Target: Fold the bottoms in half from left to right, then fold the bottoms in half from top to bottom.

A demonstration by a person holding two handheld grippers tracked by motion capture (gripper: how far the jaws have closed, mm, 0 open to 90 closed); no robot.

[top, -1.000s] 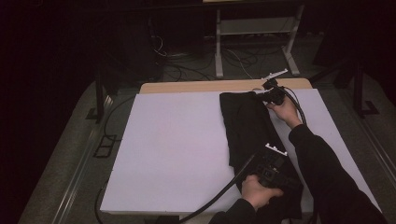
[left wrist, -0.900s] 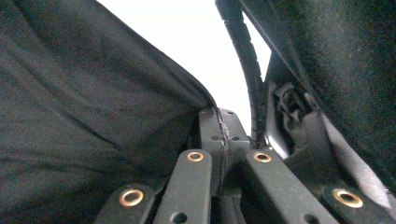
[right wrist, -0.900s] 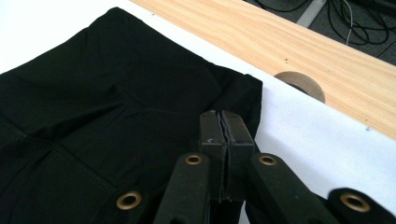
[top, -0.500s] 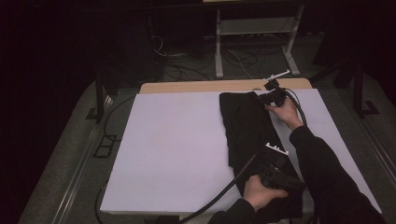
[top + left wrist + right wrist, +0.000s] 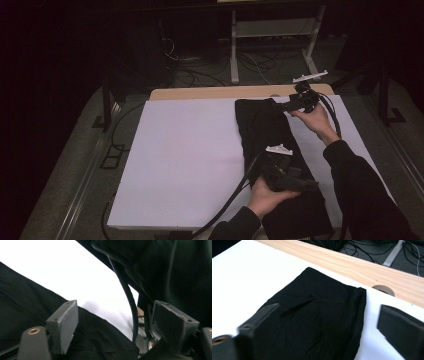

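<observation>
A black cloth (image 5: 265,130) lies folded in a long strip on the right half of the white table cover (image 5: 185,150). My left gripper (image 5: 312,185) hovers over the cloth's near part with its jaws pointing right. In the left gripper view the left gripper (image 5: 113,312) is open over the cloth (image 5: 25,297), with nothing between the jaws. My right gripper (image 5: 280,106) hangs above the far end of the cloth. It stands open (image 5: 327,315) above the cloth (image 5: 319,305), holding nothing. Both pairs of jaws have just been opening.
A strip of bare wooden tabletop (image 5: 215,92) with a round cable hole (image 5: 383,289) runs along the far edge. The left gripper's cable (image 5: 225,205) trails off the front edge. A white-legged stand (image 5: 272,30) and floor cables lie beyond the table.
Both grippers have let go of the cloth, opened and lifted off it. The right gripper rose toward the far right corner. The cloth stays flat on the table.
</observation>
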